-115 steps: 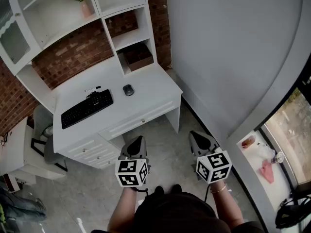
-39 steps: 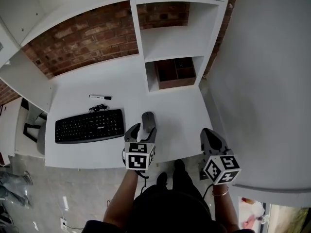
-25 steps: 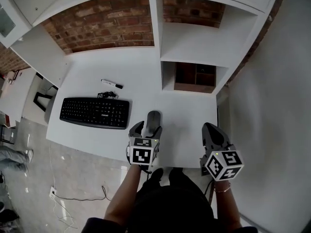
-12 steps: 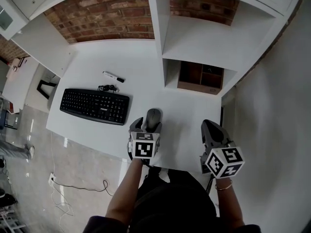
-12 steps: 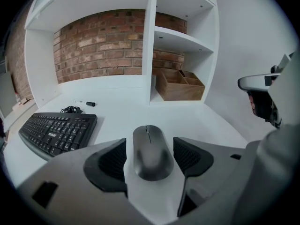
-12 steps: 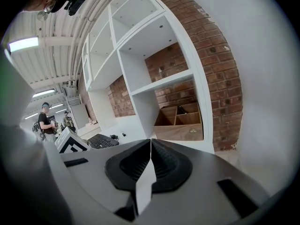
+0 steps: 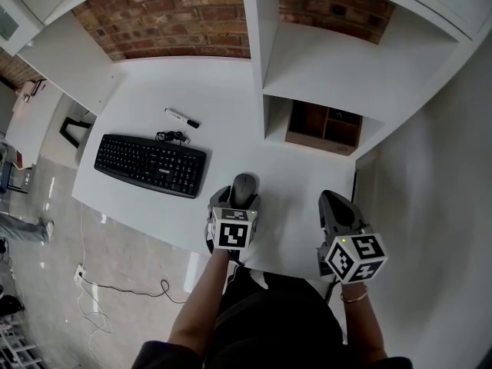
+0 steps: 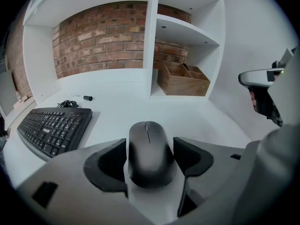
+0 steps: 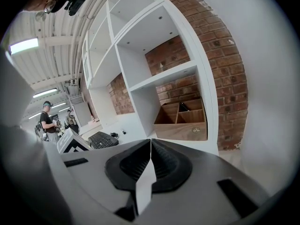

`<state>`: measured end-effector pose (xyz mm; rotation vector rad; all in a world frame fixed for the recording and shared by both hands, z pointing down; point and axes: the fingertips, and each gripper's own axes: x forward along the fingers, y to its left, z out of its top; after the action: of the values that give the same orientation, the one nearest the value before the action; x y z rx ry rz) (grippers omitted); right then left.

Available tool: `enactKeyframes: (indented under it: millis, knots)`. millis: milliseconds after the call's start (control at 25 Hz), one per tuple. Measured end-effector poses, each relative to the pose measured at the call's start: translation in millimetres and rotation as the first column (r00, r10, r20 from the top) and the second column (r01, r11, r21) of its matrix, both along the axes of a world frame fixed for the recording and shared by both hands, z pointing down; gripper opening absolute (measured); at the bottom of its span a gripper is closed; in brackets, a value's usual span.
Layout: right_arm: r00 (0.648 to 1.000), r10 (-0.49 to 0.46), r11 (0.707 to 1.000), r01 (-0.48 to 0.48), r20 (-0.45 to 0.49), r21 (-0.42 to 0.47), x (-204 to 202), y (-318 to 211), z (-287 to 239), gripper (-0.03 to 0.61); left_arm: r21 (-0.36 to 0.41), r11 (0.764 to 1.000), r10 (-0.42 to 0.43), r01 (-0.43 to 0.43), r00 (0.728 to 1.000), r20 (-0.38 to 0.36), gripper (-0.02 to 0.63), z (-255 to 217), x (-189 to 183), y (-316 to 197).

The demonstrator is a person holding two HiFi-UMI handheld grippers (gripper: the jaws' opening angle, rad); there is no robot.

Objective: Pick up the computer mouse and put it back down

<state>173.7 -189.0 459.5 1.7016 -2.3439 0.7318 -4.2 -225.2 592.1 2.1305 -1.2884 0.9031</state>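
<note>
1. The computer mouse point(image 7: 244, 186) is seen lying flat on the white tabletop point(image 7: 223, 121), near its front edge and to the right of a black keyboard point(image 7: 151, 164).
2. The left tongs point(image 8: 150, 159) are spread wide, having just been opening. The mouse is set between the two pads, a sliver of gap is seen at the left pad, and nothing is gripped.
3. The right tongs point(image 9: 150, 165) are held near the tabletop's front right corner, closed fully together with nothing between them.
</note>
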Motion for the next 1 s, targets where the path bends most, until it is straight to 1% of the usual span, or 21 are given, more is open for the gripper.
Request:
enactKeyframes:
  millis: [200,480,760,880,1000]
  knots:
    - [1.0,-0.006,1.0,0.006,-0.006,-0.008,3.9,-4.0,2.7,0.005,-0.021,1.0,-0.004,0.004,1.0,0.008,0.296,8.6,3.5,-1.4]
    - [1.0,-0.015,1.0,0.015,-0.004,-0.016,6.1,-8.5,6.4,0.005,-0.025,1.0,-0.013,0.014,1.0,0.002,0.296,11.3,2.8,-1.5]
    - [1.0,-0.03,0.999,0.03,-0.003,-0.018,6.5,-10.9,6.9,0.005,-0.007,0.999,-0.04,0.04,0.999,-0.003,0.296,9.1,0.7,-2.7]
    - [1.0,-0.027,1.0,0.027,-0.001,-0.014,8.8,-12.0,4.8,0.005,-0.003,0.999,-0.037,0.037,0.999,-0.004,0.296,7.7,1.0,-1.4]
    - [0.999,-0.032,0.999,0.032,0.001,-0.007,8.3,-11.9,2.5,0.005,0.018,0.999,-0.027,0.027,1.0,0.001,0.296,1.8,1.0,1.1]
